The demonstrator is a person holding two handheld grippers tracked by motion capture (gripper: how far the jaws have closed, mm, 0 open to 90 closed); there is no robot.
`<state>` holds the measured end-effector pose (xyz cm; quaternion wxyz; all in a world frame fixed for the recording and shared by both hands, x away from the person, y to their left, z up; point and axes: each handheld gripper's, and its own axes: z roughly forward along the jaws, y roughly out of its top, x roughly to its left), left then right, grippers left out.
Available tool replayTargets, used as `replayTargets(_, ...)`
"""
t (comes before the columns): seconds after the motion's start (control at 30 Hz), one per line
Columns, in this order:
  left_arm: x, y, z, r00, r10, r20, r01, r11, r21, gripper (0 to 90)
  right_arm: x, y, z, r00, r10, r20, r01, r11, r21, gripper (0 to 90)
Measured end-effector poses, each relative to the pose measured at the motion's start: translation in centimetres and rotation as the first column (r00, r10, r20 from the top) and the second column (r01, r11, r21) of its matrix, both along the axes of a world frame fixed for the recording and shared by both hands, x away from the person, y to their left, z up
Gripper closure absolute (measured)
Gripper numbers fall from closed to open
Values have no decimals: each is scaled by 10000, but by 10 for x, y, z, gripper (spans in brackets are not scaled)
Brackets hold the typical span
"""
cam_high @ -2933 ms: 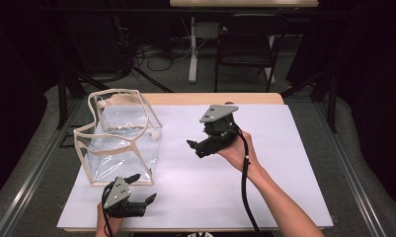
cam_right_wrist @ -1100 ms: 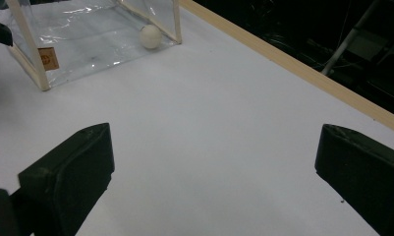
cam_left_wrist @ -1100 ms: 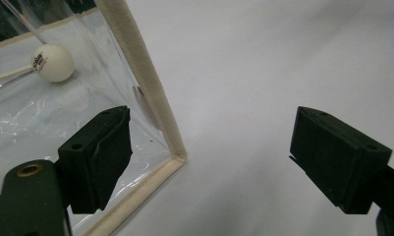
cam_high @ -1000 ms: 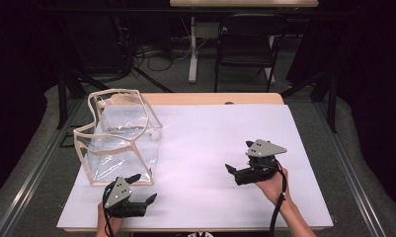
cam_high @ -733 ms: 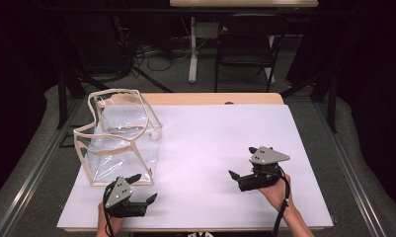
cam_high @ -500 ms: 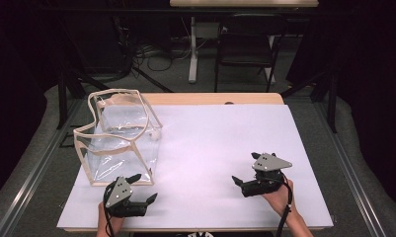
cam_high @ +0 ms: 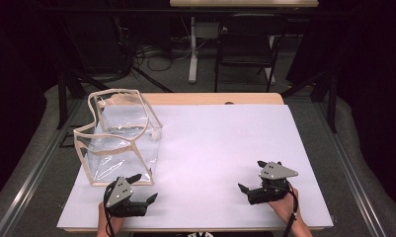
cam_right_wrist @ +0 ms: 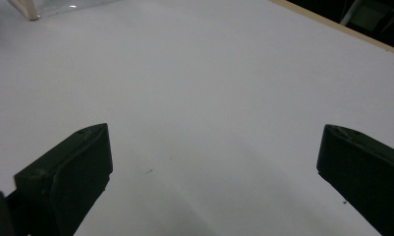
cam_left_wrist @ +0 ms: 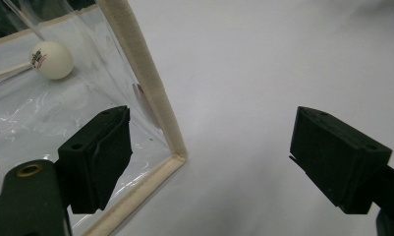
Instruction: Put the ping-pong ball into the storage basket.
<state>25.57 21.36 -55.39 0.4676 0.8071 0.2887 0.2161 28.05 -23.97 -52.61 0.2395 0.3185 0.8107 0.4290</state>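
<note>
High view: your left gripper and right gripper both gape wide, empty. The ball, upper left, probably sits inside the clear bag; approach slowly.

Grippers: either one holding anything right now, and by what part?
Nothing is held. The left gripper is open beside the clear bag's corner, and the right gripper is open above the bare white sheet.
</note>
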Motion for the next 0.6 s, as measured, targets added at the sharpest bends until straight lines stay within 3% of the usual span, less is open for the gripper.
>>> replayTargets(0.6, 0, -1, 0, 10000, -47, -22, 47, 10000, 69, 159, -14, -9, -21, 9996, -271, -43, 271, 9996, 106, 0)
